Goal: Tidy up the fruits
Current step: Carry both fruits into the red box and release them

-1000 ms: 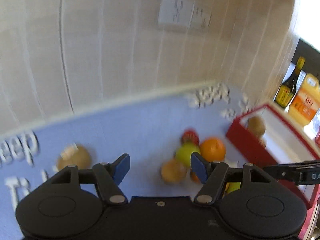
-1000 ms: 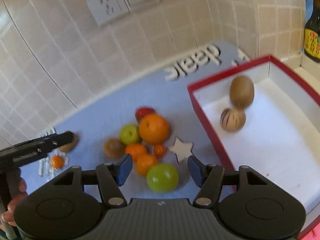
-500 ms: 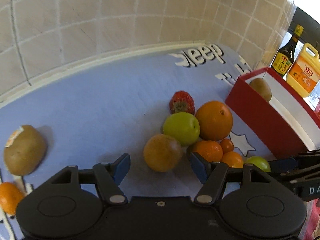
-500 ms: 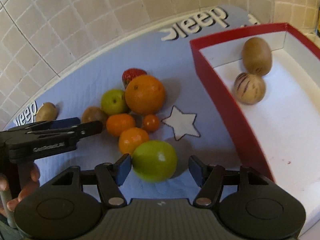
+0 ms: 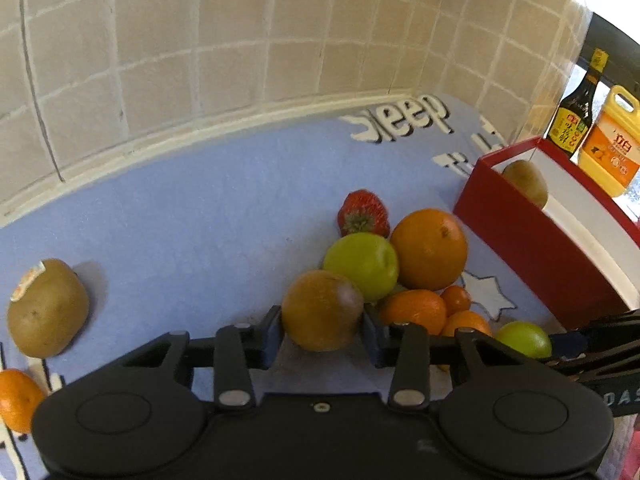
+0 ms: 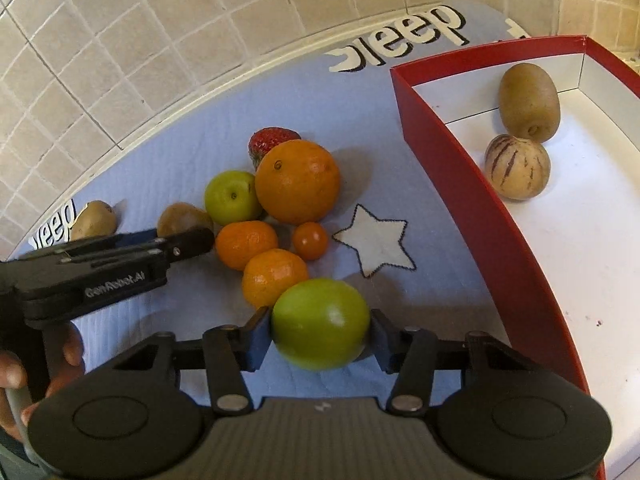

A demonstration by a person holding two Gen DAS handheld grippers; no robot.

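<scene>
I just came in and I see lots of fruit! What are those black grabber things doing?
A person is sorting fruit with a grabber in each hand. The left gripper has closed on a brown fruit at the edge of the fruit pile on the blue mat. The right gripper has closed on a green fruit next to the red box. The box already holds a kiwi and a striped melon. The other fruit waits on the mat.

Showing: two green apples (image 6: 234, 196), one orange (image 6: 297, 181), three mandarins (image 6: 246, 244), three kiwis (image 6: 528, 102), one strawberry (image 6: 269, 141), two bottles (image 5: 572, 120).
</scene>
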